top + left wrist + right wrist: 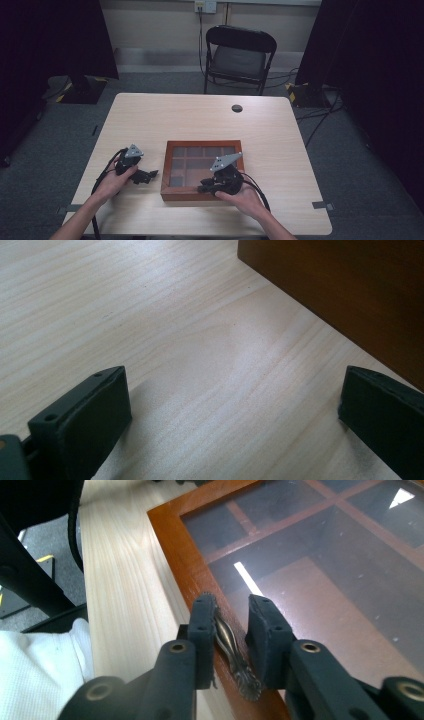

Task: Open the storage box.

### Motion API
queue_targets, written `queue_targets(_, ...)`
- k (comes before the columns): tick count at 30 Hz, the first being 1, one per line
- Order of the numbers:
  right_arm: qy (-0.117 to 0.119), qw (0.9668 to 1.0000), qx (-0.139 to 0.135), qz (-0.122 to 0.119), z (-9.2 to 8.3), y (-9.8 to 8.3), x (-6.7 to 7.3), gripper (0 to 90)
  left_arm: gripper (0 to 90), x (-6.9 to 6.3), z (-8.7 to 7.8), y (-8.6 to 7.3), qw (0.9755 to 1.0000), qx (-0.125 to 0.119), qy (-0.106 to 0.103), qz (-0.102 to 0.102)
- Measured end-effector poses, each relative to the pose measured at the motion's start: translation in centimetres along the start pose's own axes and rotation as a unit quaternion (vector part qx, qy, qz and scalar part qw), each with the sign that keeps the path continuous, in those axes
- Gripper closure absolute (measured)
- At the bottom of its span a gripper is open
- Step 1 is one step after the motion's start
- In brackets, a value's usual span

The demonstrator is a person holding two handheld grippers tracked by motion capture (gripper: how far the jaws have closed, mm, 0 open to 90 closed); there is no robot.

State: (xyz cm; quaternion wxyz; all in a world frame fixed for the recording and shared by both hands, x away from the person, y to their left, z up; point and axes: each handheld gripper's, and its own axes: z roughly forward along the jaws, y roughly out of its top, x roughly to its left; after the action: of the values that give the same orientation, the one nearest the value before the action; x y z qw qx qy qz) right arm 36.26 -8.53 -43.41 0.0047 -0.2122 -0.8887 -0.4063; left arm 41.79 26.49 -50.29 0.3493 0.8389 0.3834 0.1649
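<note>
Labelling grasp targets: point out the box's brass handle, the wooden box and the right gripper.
brass handle (231,645), right gripper view, its middle between the jaws
wooden box (202,144), high view, far frame edge
right gripper (232,611), right gripper view, midway between fingertips

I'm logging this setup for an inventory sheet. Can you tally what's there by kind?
Wooden box with glass lid: 1
Metal handle on the box: 1
Handheld grippers, left gripper and right gripper: 2
Table: 1
Folding chair: 1
Total: 6
</note>
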Motion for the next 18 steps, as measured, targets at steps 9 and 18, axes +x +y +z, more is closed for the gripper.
queue_targets(9,0.002,1.0000,-0.009,-0.004,-0.43,0.39,0.01,81.1,0.0,0.01,0.00,0.00,1.0000,0.000,0.000,0.000)
queue_targets(18,0.012,0.9999,-0.005,-0.004,-0.40,0.47,0.00,81.4,0.0,0.00,0.00,0.00,1.0000,0.000,0.000,0.000)
